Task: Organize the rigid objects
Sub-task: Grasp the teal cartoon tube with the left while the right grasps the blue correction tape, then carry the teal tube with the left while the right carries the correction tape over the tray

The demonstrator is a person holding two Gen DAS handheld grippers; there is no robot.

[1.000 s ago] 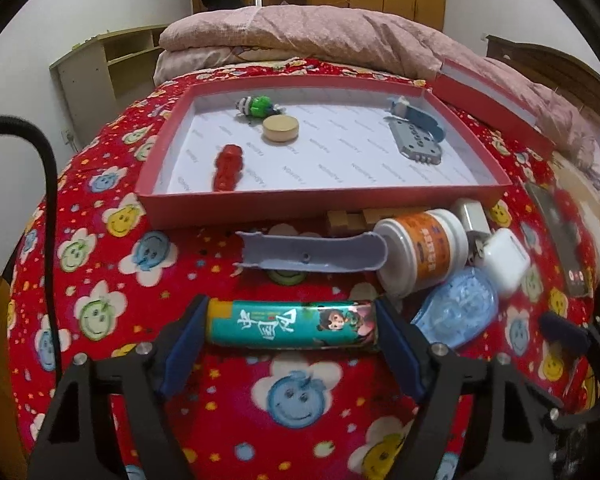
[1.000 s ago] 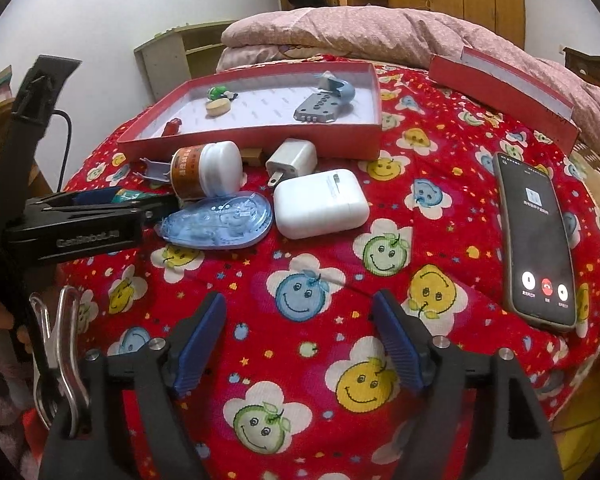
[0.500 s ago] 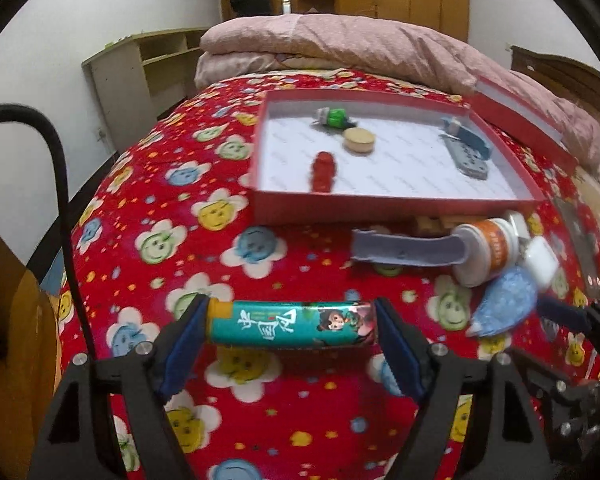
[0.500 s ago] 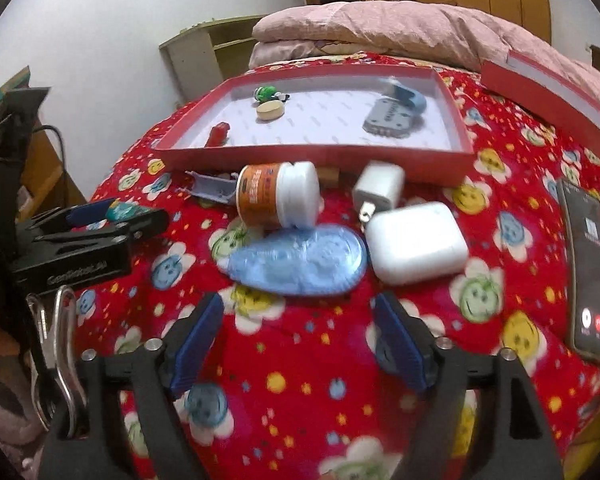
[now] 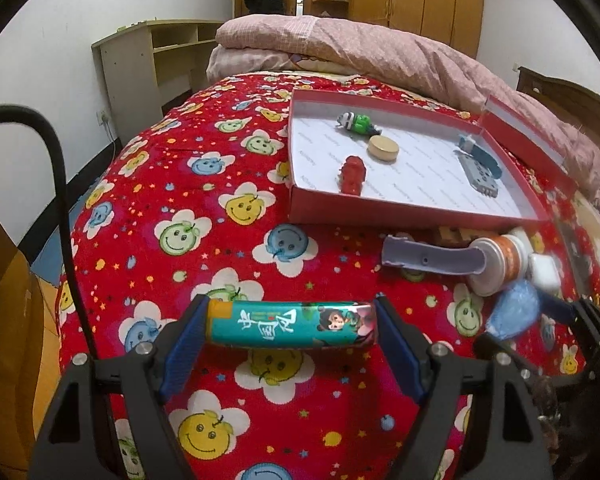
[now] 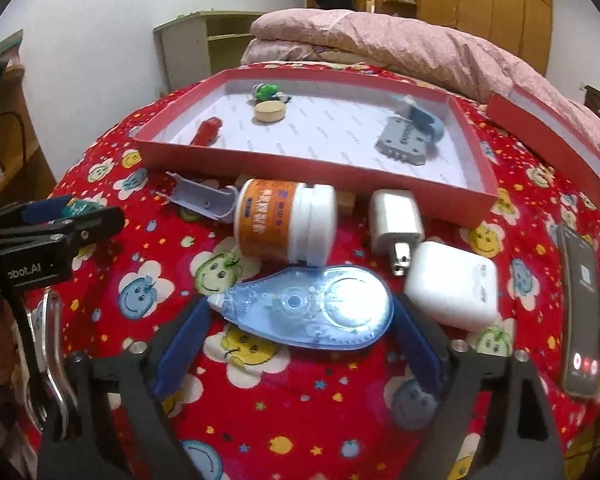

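My left gripper (image 5: 292, 326) is shut on a teal tin with a cartoon print (image 5: 290, 324), held crosswise above the red smiley bedspread. My right gripper (image 6: 300, 320) is open, its fingers either side of a blue correction-tape dispenser (image 6: 308, 312) lying on the bedspread. The red tray (image 6: 300, 168) holds a red toy (image 6: 208, 130), a green toy (image 6: 266, 90), a round wooden disc (image 6: 270, 112) and a grey-blue comb piece (image 6: 408, 138). In front of it lie an orange-label white bottle (image 6: 284, 220), a lavender plastic piece (image 6: 202, 198), a white charger (image 6: 396, 220) and a white case (image 6: 452, 284).
A phone (image 6: 584, 312) with a call screen lies at the right. The tray's red lid (image 6: 548, 136) lies at the back right against a pink quilt (image 6: 400, 44). A wooden desk (image 5: 156, 60) stands at the back left. The bed edge drops off at the left.
My left gripper has carried the tin leftward and back from the pile. My right gripper has moved forward and left, so its fingers now flank the correction-tape dispenser.
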